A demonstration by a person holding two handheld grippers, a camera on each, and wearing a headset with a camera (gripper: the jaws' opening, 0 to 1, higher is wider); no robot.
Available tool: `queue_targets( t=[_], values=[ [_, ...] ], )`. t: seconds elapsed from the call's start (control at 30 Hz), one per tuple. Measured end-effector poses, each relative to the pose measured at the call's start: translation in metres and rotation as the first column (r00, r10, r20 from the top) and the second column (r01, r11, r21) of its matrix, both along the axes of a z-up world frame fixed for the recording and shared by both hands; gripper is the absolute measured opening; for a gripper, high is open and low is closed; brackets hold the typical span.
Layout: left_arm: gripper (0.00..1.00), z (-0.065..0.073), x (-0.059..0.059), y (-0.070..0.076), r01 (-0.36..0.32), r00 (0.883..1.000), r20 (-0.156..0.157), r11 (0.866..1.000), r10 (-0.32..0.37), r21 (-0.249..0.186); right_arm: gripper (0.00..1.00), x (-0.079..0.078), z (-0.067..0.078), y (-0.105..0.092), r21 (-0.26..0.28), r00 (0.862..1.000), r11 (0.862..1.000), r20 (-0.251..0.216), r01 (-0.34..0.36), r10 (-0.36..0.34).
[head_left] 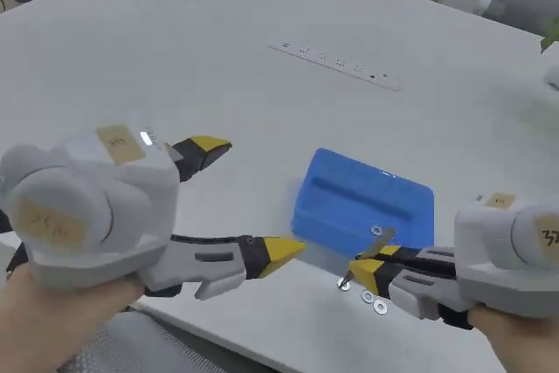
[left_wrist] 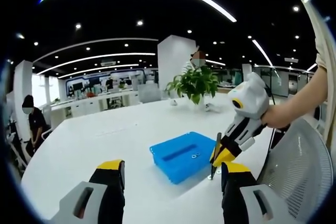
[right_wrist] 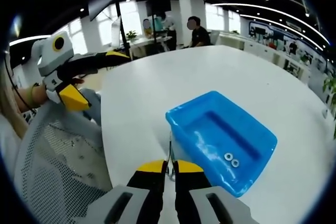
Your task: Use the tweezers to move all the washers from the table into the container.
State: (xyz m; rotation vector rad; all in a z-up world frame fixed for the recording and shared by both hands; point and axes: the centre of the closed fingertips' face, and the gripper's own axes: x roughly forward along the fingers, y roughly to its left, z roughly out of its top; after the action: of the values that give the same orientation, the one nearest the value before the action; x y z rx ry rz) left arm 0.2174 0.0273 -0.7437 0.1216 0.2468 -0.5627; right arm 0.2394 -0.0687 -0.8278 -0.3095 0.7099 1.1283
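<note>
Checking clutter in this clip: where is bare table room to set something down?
Bare: white tabletop between the blue plastic container and the long white power strip. Crowded: near edge, with small metal washers beside the right gripper.

surface: white table (head_left: 175, 58) | on it: blue container (head_left: 362, 203); loose washers (head_left: 381, 307) near front edge; socket strip (head_left: 336, 65)

Bright overhead strip lighting, soft shadows, fisheye-warped edges, slight blur

Left gripper (head_left: 251, 198) spread wide; right gripper (head_left: 360, 270) clamps tweezers (right_wrist: 170, 151).
</note>
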Motion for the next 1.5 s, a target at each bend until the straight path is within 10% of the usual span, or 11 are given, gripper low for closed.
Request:
queue_targets(
  t=[0.93,1.13,1.5],
  values=[
    [0.78,0.001,-0.001,-0.001,0.015,1.000,0.003,1.000,-0.015,-0.022,0.03,-0.008,-0.004,0.007,-0.085,0.995,0.994,0.066,-0.065,0.070],
    [0.81,-0.003,-0.002,-0.005,0.034,0.999,-0.005,0.999,-0.034,0.003,0.03,-0.011,0.008,0.008,0.026,0.999,0.999,0.020,-0.034,0.033],
    [0.84,-0.003,-0.002,-0.007,0.035,0.999,0.005,0.999,-0.035,0.019,0.03,-0.006,0.014,-0.002,0.010,0.999,0.999,0.028,-0.033,0.033]
  ],
)
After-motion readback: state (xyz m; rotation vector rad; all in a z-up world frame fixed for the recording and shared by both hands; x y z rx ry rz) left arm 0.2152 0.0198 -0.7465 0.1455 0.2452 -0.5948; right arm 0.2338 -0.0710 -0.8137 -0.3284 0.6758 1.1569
